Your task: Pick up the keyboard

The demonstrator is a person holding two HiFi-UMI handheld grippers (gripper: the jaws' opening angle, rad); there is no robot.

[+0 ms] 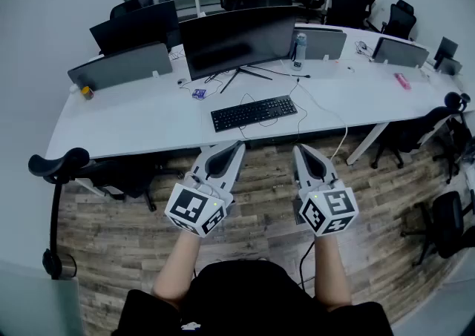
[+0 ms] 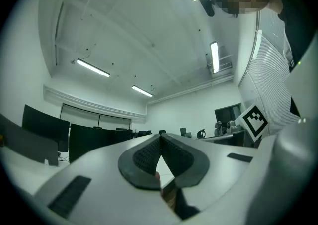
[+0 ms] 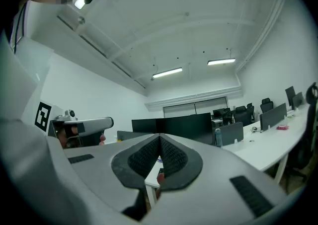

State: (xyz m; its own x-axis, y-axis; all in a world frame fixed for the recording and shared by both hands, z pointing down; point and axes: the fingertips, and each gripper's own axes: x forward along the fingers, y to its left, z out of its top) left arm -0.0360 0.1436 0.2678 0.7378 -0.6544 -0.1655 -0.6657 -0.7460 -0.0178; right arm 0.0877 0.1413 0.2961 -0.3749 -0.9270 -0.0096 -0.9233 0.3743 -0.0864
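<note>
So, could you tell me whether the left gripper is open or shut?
Shut: the left gripper shows its jaw tips meeting, with nothing between them.

Long white desk [image 1: 148,116]. A black keyboard [image 1: 254,113] lies just in front of the monitor [image 1: 237,39]; a bottle [image 1: 300,47] stands right of the monitor, a pink object [image 1: 402,81] farther right.

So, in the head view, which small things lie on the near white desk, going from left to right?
small yellow object → small purple object → black keyboard → bottle → pink object
</note>
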